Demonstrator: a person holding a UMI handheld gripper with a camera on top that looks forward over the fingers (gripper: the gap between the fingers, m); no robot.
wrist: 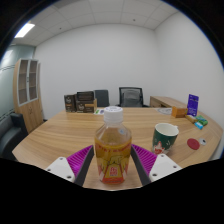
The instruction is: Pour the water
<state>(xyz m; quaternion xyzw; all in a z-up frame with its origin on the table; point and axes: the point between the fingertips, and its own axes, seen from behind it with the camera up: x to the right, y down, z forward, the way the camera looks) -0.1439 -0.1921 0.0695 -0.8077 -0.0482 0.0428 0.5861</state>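
A clear bottle [113, 152] of amber liquid, with a white cap and a yellow label, stands upright between my fingers. My gripper [113, 149] is shut on it, and both magenta pads [80, 160] press its sides at label height. A white cup [165, 136] with a green pattern stands on the wooden table [60, 130], just ahead and to the right of the right finger. The bottle's base is hidden low between the fingers.
A small red lid [194, 144] lies right of the cup. Small green things [201, 122] and a purple box [192, 102] sit further right. Dark boxes [80, 101] stand at the table's far side, with office chairs [131, 96] behind and a cabinet [28, 85] at left.
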